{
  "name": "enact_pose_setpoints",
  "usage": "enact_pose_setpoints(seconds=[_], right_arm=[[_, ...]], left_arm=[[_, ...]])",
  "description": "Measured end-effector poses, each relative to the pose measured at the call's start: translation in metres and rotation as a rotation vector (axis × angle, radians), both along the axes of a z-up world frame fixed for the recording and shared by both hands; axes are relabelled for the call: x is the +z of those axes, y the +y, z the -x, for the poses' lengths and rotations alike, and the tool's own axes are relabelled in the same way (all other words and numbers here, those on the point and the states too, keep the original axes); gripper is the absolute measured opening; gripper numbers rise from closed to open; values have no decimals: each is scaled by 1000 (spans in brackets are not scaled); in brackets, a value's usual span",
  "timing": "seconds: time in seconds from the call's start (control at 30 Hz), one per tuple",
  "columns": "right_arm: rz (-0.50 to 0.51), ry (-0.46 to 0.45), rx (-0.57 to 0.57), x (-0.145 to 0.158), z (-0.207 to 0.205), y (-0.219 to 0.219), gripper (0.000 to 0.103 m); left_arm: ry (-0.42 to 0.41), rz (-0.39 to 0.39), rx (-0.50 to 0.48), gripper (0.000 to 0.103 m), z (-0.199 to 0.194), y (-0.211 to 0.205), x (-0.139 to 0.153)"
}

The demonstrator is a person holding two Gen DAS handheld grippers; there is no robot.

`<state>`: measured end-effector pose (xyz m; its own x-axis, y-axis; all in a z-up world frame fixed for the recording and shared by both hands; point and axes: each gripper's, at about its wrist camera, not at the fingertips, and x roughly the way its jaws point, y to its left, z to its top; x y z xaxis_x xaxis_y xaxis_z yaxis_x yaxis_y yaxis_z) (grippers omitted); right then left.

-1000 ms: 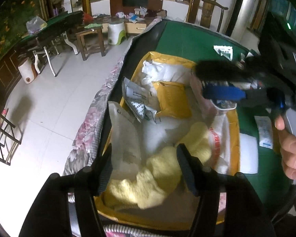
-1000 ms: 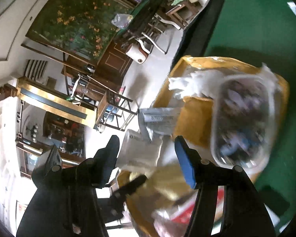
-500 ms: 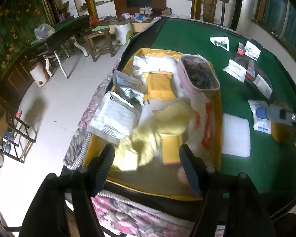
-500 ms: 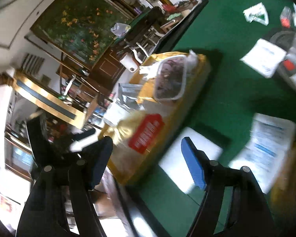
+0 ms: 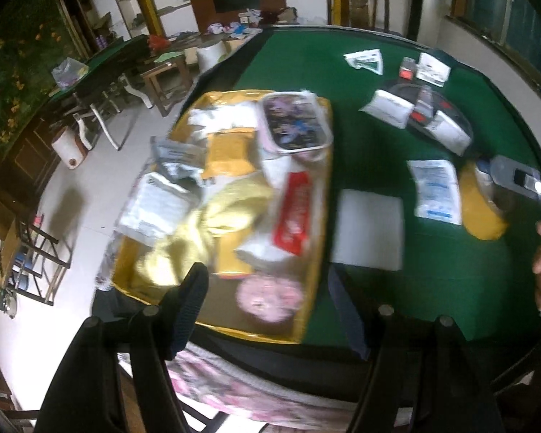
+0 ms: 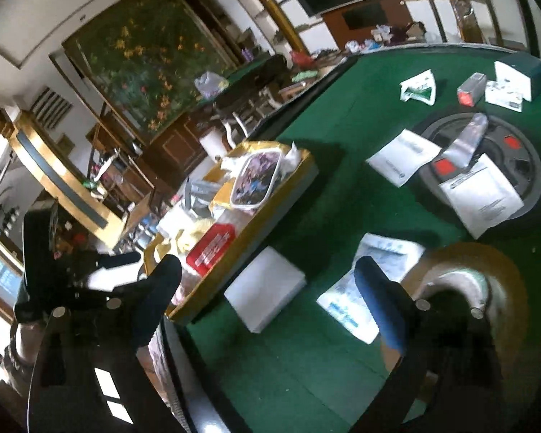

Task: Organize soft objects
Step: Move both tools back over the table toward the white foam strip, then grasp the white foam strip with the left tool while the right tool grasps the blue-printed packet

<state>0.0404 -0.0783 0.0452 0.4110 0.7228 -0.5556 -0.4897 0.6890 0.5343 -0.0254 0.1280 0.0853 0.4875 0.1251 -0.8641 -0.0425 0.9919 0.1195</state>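
Observation:
A yellow box [image 5: 319, 259] at the green table's near left edge holds soft things: a yellow cloth [image 5: 212, 223], a red-and-white packet [image 5: 297, 209], a pink-rimmed pouch [image 5: 295, 124], padded envelopes and a pink round item [image 5: 268, 297]. The box also shows in the right wrist view [image 6: 256, 231]. My left gripper [image 5: 270, 288] is open and empty, pulled back above the box's near end. My right gripper [image 6: 267, 281] is open and empty above a white foam pad [image 6: 265, 288].
On the green table [image 5: 432, 288] lie a white foam pad [image 5: 368, 229], a blue-print packet [image 5: 436, 191], a yellow cloth [image 5: 481, 209], white packets and a black round disc [image 6: 487, 166]. A flowered cloth [image 5: 256, 393] hangs at the near edge.
Both grippers have pulled back from the box. The right gripper swung right over the open table. The yellow cloth lies loose in the box.

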Motion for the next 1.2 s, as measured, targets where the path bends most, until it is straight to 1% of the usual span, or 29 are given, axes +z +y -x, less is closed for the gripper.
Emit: enact_pose_setpoints(seconds=[0.03, 0.13, 0.23, 0.3, 0.4, 0.5, 0.63, 0.7, 0.77, 1.0, 1.07, 1.1, 1.17, 1.2], right_arm=[[-10, -1, -7, 0, -1, -4, 98], [-16, 15, -27, -2, -7, -15, 98], [-29, 27, -45, -2, -13, -27, 98], [-38, 29, -58, -1, -15, -33, 98], [-47, 37, -76, 0, -18, -39, 98], [-49, 35, -81, 2, -18, -41, 98], [-44, 38, -87, 1, -19, -44, 98], [-37, 49, -100, 0, -22, -47, 98], [-33, 66, -120, -4, -26, -53, 98], [-55, 106, -215, -10, -36, -78, 98], [-56, 107, -219, -10, -36, -81, 98], [-53, 107, -213, -9, -36, -80, 98], [-40, 104, -185, -9, -36, -78, 98], [-30, 102, -169, -7, -35, -75, 98]], left_arm=[[1, 9, -5, 74, 0, -6, 1], [1, 42, -15, 74, -1, -23, 0], [9, 79, -38, 75, -6, -45, -7], [28, 94, -70, 75, -14, -65, -16], [70, 90, -121, 75, -26, -88, -32], [113, 54, -168, 75, -42, -105, -49], [163, -4, -187, 75, -66, -108, -68], [179, -20, -189, 81, -74, -106, -74], [189, -47, -184, 81, -80, -104, -79], [185, 61, -181, 80, -83, -91, -82], [177, 72, -189, 76, -80, -89, -81], [171, 73, -196, 71, -78, -89, -80], [158, 78, -196, 55, -74, -87, -79], [149, 86, -191, 37, -72, -84, -78]])
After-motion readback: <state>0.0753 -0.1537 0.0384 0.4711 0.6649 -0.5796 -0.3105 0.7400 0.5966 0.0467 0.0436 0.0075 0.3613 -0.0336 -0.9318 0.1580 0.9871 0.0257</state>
